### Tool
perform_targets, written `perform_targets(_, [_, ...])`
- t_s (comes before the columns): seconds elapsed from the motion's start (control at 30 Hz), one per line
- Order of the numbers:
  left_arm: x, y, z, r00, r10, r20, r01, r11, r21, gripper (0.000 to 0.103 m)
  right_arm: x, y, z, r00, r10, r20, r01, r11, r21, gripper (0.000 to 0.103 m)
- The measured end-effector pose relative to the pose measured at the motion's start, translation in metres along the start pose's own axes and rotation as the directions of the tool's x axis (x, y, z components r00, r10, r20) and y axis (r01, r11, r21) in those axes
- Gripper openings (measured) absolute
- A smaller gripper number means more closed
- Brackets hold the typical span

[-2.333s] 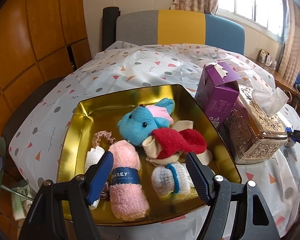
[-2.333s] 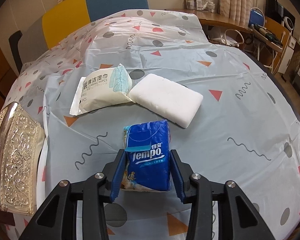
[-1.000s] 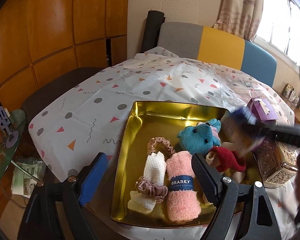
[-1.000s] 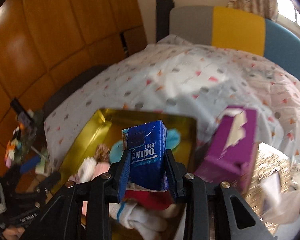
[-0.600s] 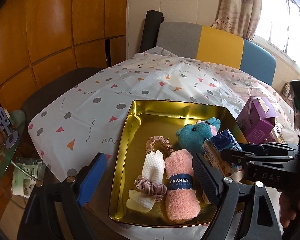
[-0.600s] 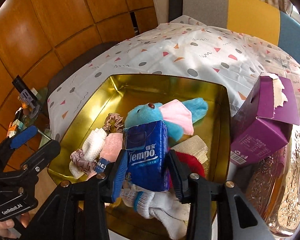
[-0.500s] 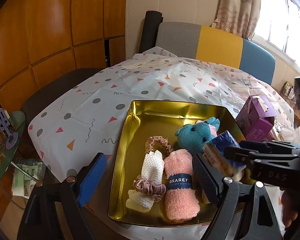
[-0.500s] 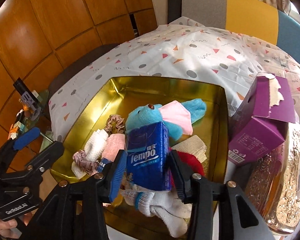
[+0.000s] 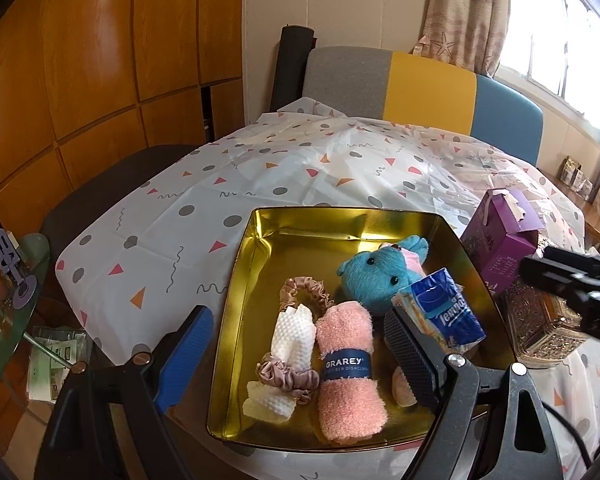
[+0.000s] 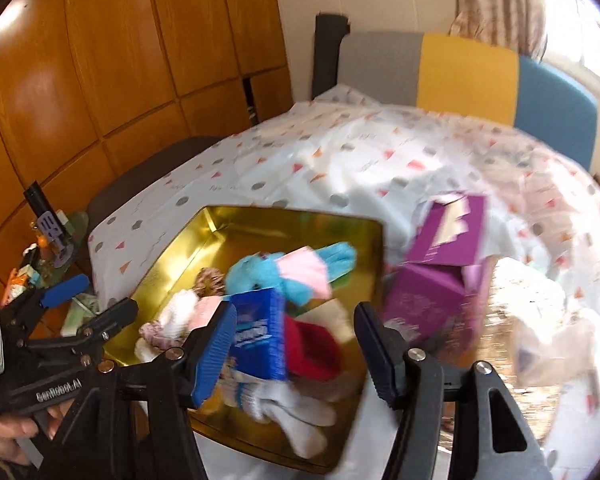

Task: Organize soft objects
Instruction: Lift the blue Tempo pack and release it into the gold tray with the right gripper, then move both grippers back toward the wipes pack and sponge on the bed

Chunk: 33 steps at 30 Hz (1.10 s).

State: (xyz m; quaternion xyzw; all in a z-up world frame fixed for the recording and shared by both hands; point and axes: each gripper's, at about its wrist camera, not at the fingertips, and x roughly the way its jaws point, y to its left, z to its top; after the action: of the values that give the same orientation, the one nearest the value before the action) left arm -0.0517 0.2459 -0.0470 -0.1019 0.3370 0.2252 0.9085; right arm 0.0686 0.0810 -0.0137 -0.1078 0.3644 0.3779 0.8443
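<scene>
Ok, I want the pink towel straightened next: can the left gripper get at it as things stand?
Probably yes. The left gripper is open and empty, and the pink towel lies exposed in the gold tray between its fingers, with only a scrunchie beside it.

Orange-brown wood panelling (image 9: pixel 100 80) across the left wall; cream wall (image 9: pixel 332 0) at far centre. Grey, yellow and blue chair back (image 9: pixel 420 80) at the desk's far edge, black roll (image 9: pixel 292 64) upright just left of it. Patterned curtain (image 9: pixel 464 12) and bright window (image 9: pixel 560 40) far right. Glass side table (image 9: pixel 8 300) near left.
</scene>
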Motion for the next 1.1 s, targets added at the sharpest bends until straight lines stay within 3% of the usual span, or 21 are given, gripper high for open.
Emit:
perform_targets(0.33, [-0.005,-0.019,0.001,1.0,-0.018,0.005,0.018,0.998,0.054,0.088,-0.061,-0.075,-0.016,0.981,-0.161,0.104,0.147,0.981,0.127,0.062])
perform_targets(0.63, [-0.012,-0.04,0.002,0.999,-0.046,0.017,0.044,0.994,0.105,0.088,-0.099,-0.155,-0.042,0.938,-0.336,0.085,0.305,0.917,0.256,0.062])
perform_targets(0.87, [-0.021,-0.062,0.002,0.997,-0.071,0.032,0.065,0.983,0.17,0.088,-0.117,-0.228,-0.077,0.885,-0.466,0.014,0.428,0.825,0.37,0.062])
perform_targets(1.1, [-0.031,-0.094,0.003,0.992,-0.121,0.039,0.108,0.963,0.246,0.088,-0.129,-0.305,-0.129,0.819,-0.565,-0.098,0.524,0.668,0.529,0.062])
